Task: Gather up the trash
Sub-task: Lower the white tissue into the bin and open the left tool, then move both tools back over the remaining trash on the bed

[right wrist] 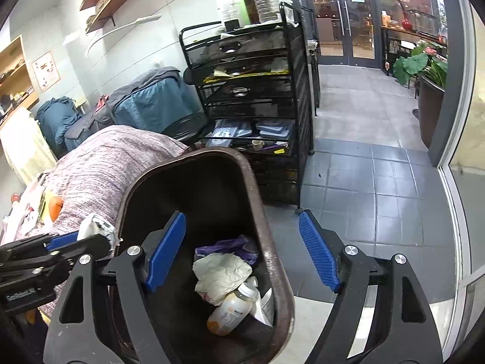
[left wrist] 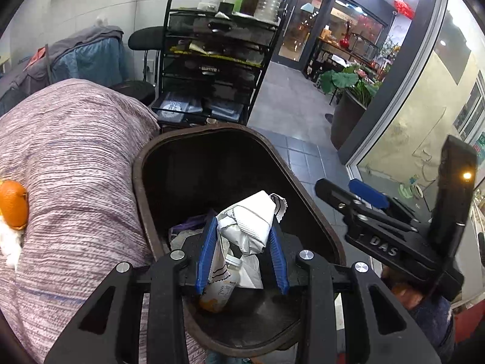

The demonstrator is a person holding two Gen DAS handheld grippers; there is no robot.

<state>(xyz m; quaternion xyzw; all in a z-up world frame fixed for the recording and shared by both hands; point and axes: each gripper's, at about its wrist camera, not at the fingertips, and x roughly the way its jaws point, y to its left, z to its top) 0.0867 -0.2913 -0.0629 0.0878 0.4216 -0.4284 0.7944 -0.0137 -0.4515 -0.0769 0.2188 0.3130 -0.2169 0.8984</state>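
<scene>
A dark brown bin [left wrist: 139,163] stands open beside a cloth-covered surface. My left gripper [left wrist: 244,221] hangs over the bin's mouth, shut on a crumpled white wrapper [left wrist: 254,218] pinched between its blue pads. Lying in the bin are a small plastic bottle [right wrist: 230,309], crumpled white paper [right wrist: 221,273] and a purple bag [right wrist: 230,247]. My right gripper [right wrist: 242,217] is open above the bin's right rim [right wrist: 257,200], with nothing between its fingers. The right wrist view shows the left gripper [right wrist: 72,239] at the lower left, still holding the wrapper [right wrist: 97,227].
A purple-striped cloth [left wrist: 69,157] covers the surface left of the bin, with an orange [left wrist: 13,204] on it. A black mesh cart [right wrist: 251,91] topped with bottles stands behind the bin. Grey tiled floor [right wrist: 363,182] lies to the right, bounded by a glass wall and a planter [right wrist: 430,106].
</scene>
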